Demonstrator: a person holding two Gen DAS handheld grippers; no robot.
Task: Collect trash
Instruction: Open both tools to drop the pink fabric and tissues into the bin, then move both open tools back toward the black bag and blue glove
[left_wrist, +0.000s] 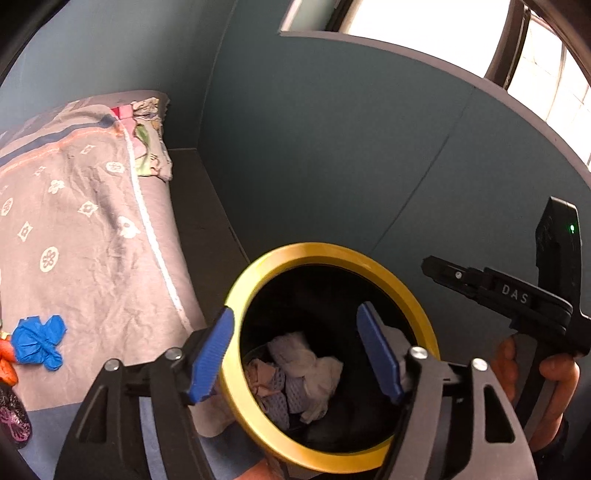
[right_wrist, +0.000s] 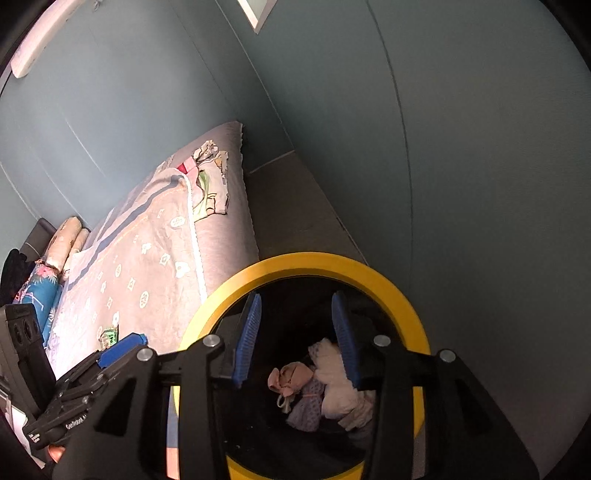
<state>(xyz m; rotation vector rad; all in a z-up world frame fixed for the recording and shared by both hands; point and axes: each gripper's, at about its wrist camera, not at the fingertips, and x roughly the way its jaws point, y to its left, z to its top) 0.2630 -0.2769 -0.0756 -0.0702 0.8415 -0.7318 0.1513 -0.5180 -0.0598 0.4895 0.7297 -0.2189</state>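
Both the left gripper (left_wrist: 295, 354) and right gripper (right_wrist: 297, 339) angle downward, jaws apart, empty.

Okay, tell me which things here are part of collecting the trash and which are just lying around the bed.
Part of the job:
- yellow-rimmed bin
- crumpled tissues and wrappers in it
- blue glove wad on the bed
- left tongs, right tongs, both open

Just lying about:
- patterned blanket
- pillows
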